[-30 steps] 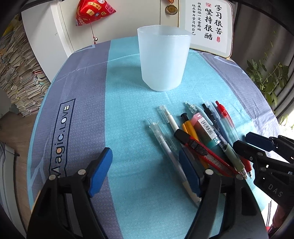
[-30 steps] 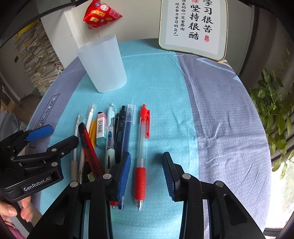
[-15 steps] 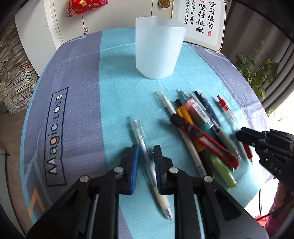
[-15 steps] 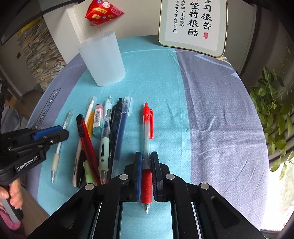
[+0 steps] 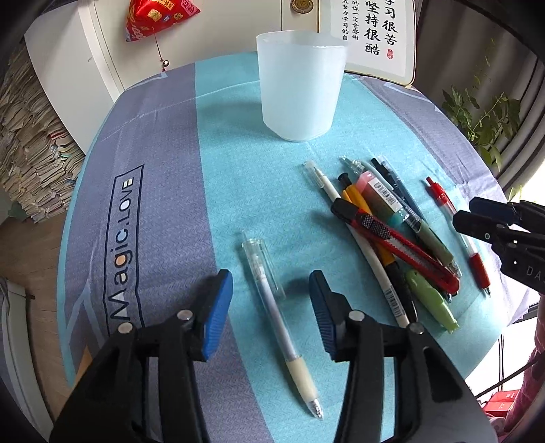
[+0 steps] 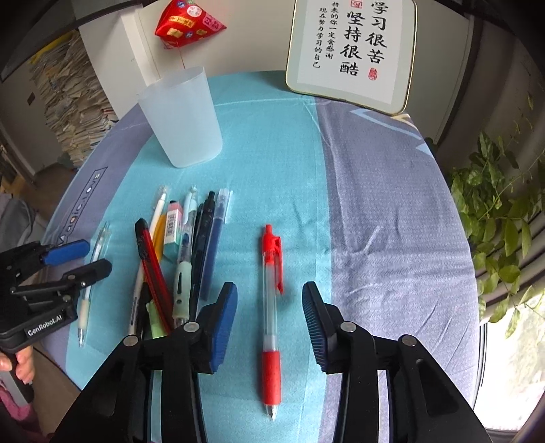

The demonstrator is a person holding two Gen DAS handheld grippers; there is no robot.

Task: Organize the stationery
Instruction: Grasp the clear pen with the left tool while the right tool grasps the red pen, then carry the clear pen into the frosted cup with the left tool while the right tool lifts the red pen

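A clear pen with a cream grip (image 5: 277,313) lies alone on the teal cloth, between the open jaws of my left gripper (image 5: 270,310). A red pen (image 6: 270,306) lies alone between the open jaws of my right gripper (image 6: 269,313). A frosted plastic cup (image 5: 299,81) stands upright at the back; it also shows in the right wrist view (image 6: 182,117). A pile of pens, a red utility knife (image 5: 391,242), an eraser and a green highlighter lies between the two single pens. Both grippers hold nothing.
A framed calligraphy board (image 6: 351,51) leans at the back of the round table (image 6: 391,204). A red ornament (image 5: 156,17) hangs on the white cabinet behind. Paper stacks stand off to the left, a green plant (image 6: 497,211) to the right.
Both grippers had shut on their pens half a second ago and pulled them out of the pile. Now both have opened, and each pen lies on the cloth.
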